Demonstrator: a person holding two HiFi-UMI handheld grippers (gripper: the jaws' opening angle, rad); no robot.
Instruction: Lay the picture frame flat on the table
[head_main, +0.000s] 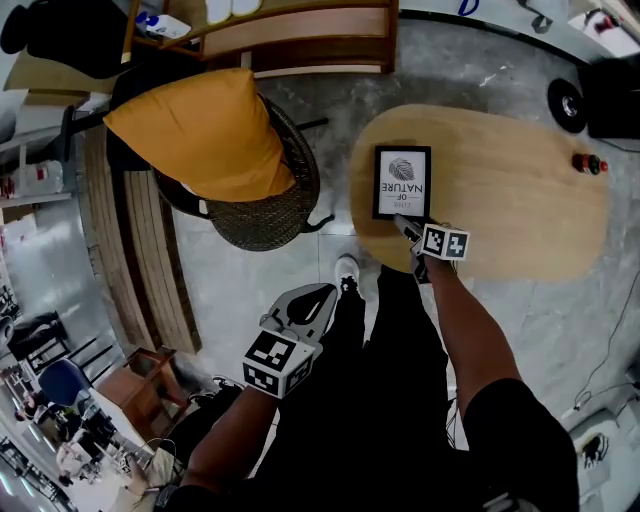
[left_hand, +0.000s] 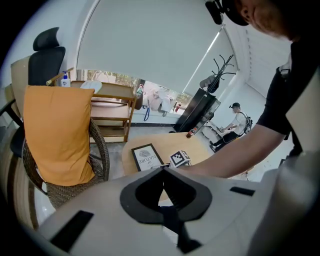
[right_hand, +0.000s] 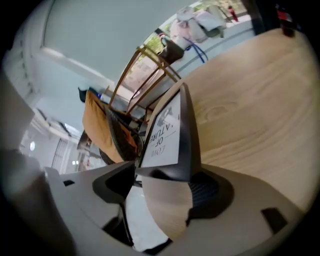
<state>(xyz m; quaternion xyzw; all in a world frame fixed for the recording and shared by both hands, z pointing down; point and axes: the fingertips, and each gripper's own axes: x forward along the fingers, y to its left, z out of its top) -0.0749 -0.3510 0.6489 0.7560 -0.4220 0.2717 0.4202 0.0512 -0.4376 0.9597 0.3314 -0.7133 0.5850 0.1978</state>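
The picture frame (head_main: 401, 182) lay face up on the oval wooden table (head_main: 520, 200), at the nine o'clock end of the top as seen from the person's head. Its printed side was to the ceiling and its back appeared to rest on the wood. By that lie the job looked as good as finished.

The right gripper (head_main: 410, 232) sat at the frame's six o'clock, angled down toward its near edge. Its jaws stood wide apart. In the right gripper view that edge of the frame (right_hand: 167, 132) ran across the gap between them, but neither pad seemed to press on it. It read as a grip let go so the frame could settle under its own weight.

The left gripper (head_main: 312, 298) hung well apart at about seven o'clock from the frame, over the floor beside the person's legs. Its jaws were together on nothing, and it seemed parked there to stay out of a one-handed job.

A wicker chair (head_main: 265, 225) with an orange cushion (head_main: 195, 135) stood at the table's nine o'clock. A small red object (head_main: 590, 163), too small to identify, sat near the three o'clock end, clear of the frame.

What seemed left was to draw the right gripper straight back, so an open jaw would not nudge the frame.
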